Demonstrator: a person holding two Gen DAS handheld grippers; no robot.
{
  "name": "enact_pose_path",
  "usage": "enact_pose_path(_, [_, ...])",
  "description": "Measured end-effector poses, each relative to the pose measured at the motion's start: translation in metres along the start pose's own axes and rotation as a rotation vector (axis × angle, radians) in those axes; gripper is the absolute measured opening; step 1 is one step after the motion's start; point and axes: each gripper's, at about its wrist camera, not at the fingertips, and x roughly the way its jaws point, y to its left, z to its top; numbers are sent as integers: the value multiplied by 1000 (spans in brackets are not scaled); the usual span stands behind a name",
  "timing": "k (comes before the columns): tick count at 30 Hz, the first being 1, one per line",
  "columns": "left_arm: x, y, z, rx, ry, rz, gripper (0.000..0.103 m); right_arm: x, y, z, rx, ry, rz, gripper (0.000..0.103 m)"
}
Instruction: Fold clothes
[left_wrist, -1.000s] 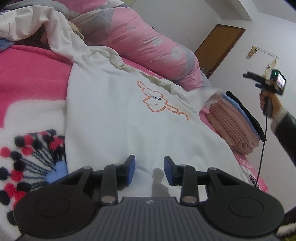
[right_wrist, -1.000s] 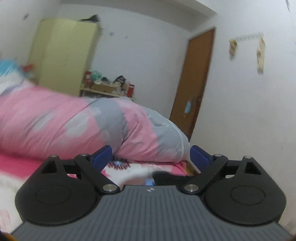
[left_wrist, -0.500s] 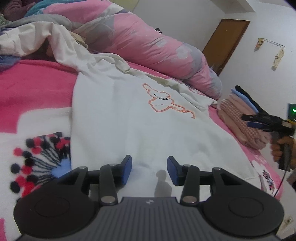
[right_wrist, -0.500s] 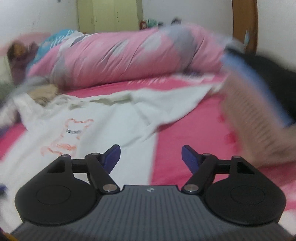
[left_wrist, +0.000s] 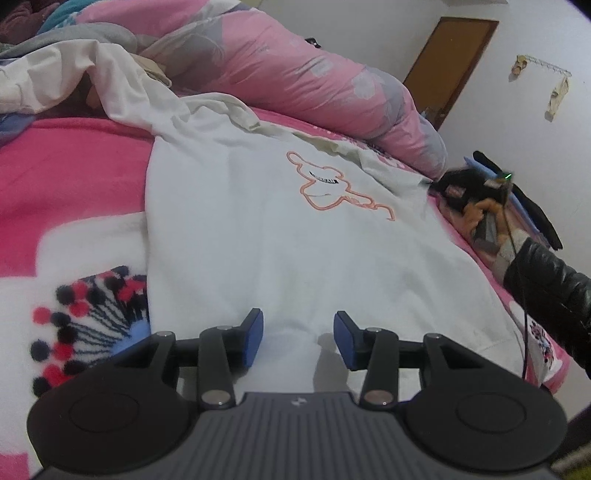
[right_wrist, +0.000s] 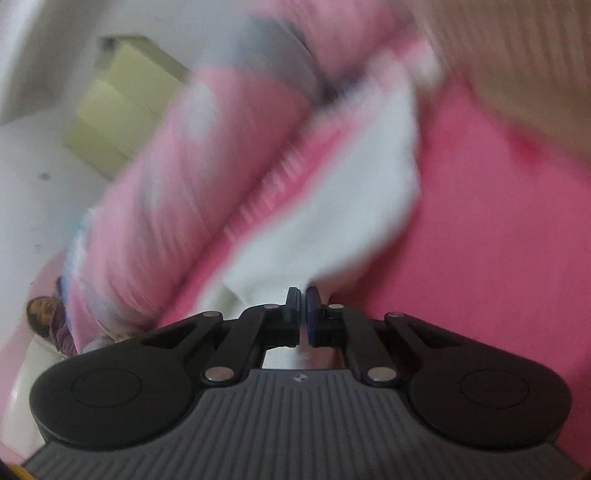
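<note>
White cotton sweatshirt with an orange outline cartoon on the chest (left_wrist: 258, 229) is seen spread flat on a pink, white and dotted fleece blanket (left_wrist: 74, 206), filling the centre of the left wrist view, hem toward the lower edge, sleeves trailing to the upper left and right.

Left gripper (left_wrist: 298, 339) is held low over the hem, blue pads parted about halfway, nothing between them; cloth lies beneath, not pinched. Placement is judged as readiness to take the hem for a fold.

Right gripper (right_wrist: 303, 314) is shown closed, pads together. In its own view, white fabric (right_wrist: 332, 206) runs from the fingertips up toward the upper right of the frame, so a grip on the right sleeve or side edge is judged likely. Heavy blur prevents cloth between the pads from being confirmed.

Views compared:
- Only the left wrist view gives the whole garment, the brown door (left_wrist: 450, 66) at upper right, the rolled pink and grey floral quilt (left_wrist: 295, 74) across the top, and a stack of folded clothes (left_wrist: 528, 210) at right, partly hidden.
- The same view shows the right gripper (left_wrist: 461, 184) from outside, at the sweatshirt's right edge, held by a hand (left_wrist: 480, 218) in a black sleeve (left_wrist: 546, 280).
- Only the right wrist view shows the closed jaws and a yellow-green wardrobe (right_wrist: 118, 107) at upper left.
</note>
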Motion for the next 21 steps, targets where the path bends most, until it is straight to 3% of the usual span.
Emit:
enact_pose_path(2, [1,2,-1,-1,2,-2,43,-22,8,12,-65,-96,12,2])
enact_pose_path(4, [2,4,-1,-15,4,-9,43,-28,7,21,-124,-132,-43,2])
enact_pose_path(8, [3,3,0,-10,10,5,43,9,-5,14,-265,-31,-206,3])
enact_pose_path(9, [4,2,0,-5,11,12,43,20,-10,9,-305,4,-274,6])
enact_pose_path(10, [4,1,1,2,13,17,43,28,-18,6,-296,46,-326,15])
enact_pose_path(12, [5,0,1,13,16,25,44,15,-35,6,-209,39,-301,18])
enact_pose_path(14, [5,-2,2,21,16,30,45,-9,-33,10,-147,38,-304,31])
enact_pose_path(16, [6,-3,2,31,16,32,47,-40,-22,12,-163,50,-292,31])
enact_pose_path(21, [7,-7,-1,30,9,50,49,-143,9,-8,-231,151,-152,32])
